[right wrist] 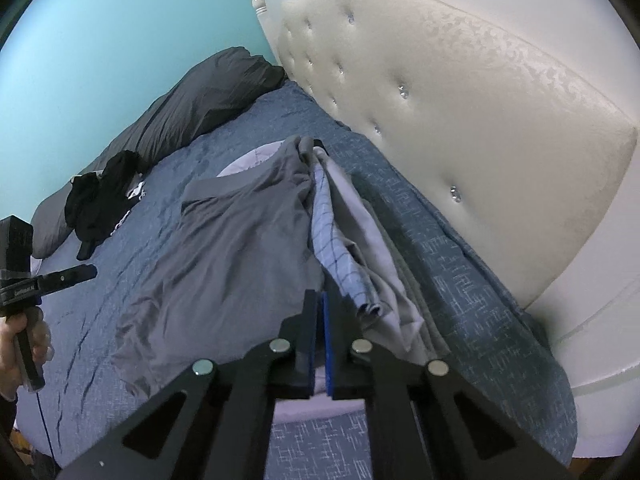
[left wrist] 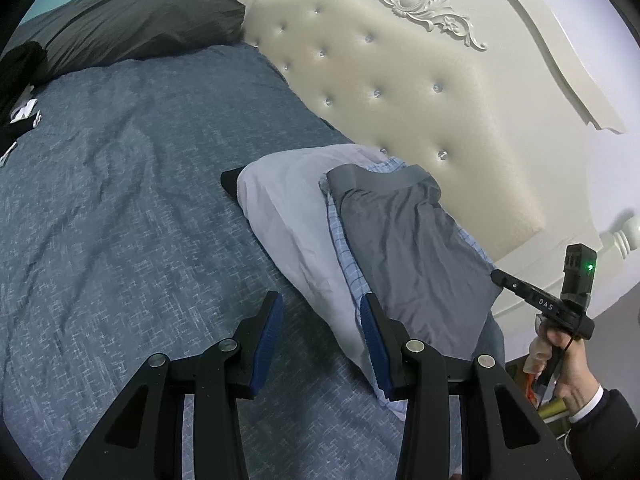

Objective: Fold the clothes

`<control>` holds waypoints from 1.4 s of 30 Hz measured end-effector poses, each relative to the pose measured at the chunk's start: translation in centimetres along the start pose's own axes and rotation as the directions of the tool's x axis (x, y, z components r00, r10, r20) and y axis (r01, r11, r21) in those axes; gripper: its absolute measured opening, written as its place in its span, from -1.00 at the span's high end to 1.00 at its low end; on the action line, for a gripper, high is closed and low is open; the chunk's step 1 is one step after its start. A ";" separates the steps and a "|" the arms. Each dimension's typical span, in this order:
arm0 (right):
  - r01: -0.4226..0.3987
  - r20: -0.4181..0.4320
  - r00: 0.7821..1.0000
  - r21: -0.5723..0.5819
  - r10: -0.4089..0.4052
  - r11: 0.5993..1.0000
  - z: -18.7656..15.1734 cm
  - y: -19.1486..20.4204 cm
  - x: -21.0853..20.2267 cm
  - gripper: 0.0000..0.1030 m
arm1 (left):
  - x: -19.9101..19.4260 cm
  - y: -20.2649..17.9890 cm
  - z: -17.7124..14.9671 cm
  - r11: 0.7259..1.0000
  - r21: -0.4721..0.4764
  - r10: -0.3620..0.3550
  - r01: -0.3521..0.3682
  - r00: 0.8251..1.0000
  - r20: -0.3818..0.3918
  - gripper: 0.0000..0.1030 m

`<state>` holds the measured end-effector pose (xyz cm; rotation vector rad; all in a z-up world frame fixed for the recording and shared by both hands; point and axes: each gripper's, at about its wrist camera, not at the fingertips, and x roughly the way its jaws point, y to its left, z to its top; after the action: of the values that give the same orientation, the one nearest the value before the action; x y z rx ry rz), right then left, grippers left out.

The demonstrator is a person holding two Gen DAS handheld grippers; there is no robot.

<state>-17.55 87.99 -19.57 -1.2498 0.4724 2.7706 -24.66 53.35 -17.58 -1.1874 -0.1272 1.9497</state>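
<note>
A pair of smooth grey shorts with a broad elastic waistband [left wrist: 408, 248] lies flat on top of a small stack at the headboard side of the bed. Beneath it sits a thin blue-and-white checked cloth [right wrist: 340, 248], and under that a pale lilac folded garment with soft creases [left wrist: 288, 216]. The stack rests on a mottled blue bedspread with a woven crosshatch pattern [left wrist: 120, 200].

The left gripper [left wrist: 322, 308] hovers with its ribbed blue pads spread apart, nothing between them, its right-hand finger just over the stack's near edge. The right gripper [right wrist: 321, 300] has its black fingers pressed together, pad against pad, at the near hem of the grey shorts; whether any cloth is nipped between them cannot be told.

Behind the stack rises a cream tufted headboard with shiny buttons and carved scrollwork [left wrist: 400, 80]. A rumpled dark grey pillow [left wrist: 132, 16] lies against the turquoise wall, and a crumpled heap of black clothing [right wrist: 100, 196] sits on the bedspread well apart from the stack.
</note>
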 end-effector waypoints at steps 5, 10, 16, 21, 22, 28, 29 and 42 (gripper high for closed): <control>-0.001 0.019 1.000 0.061 0.000 0.998 -0.5 -0.9 -0.8 0.95 | -0.5 0.3 -0.1 1.000 -0.002 0.001 -0.001 1.000 0.001 0.15; 0.014 0.010 1.000 0.113 -0.015 0.993 -1.3 -1.7 -0.5 0.95 | -0.9 0.7 -0.4 1.000 -0.007 0.003 -0.003 1.000 0.002 0.15; 0.047 0.009 0.999 0.131 -0.048 0.990 -2.0 -1.8 -0.4 0.95 | -0.9 1.3 -0.8 1.000 -0.016 0.003 -0.003 1.000 -0.004 0.15; 0.045 0.001 0.999 0.163 -0.046 0.986 -2.6 -2.4 -0.5 0.95 | -1.2 2.0 -1.0 1.000 -0.022 0.008 -0.008 1.000 -0.003 0.15; 0.023 0.003 1.000 0.179 -0.024 0.984 -2.6 -2.6 -0.5 0.95 | -1.3 2.2 -1.0 1.000 -0.025 0.009 -0.009 1.000 -0.002 0.15; -0.015 0.078 0.997 0.193 0.000 0.981 -1.5 -2.4 -2.6 0.92 | -1.7 2.9 -1.0 0.999 -0.035 0.007 -0.007 1.000 0.006 0.15; -0.003 0.086 0.996 0.198 -0.014 0.980 -1.2 -2.4 -2.9 0.92 | -1.8 3.0 -1.0 0.999 -0.036 0.007 -0.007 1.000 0.008 0.15; -0.072 0.051 0.996 0.030 0.070 0.997 7.5 2.6 0.9 0.91 | -2.2 4.5 -1.8 0.998 -0.058 0.018 -0.017 1.000 0.010 0.15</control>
<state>-24.03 87.75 -14.98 -1.1769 0.5651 2.8333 -25.53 48.34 -19.20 -1.2199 -0.1799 1.9796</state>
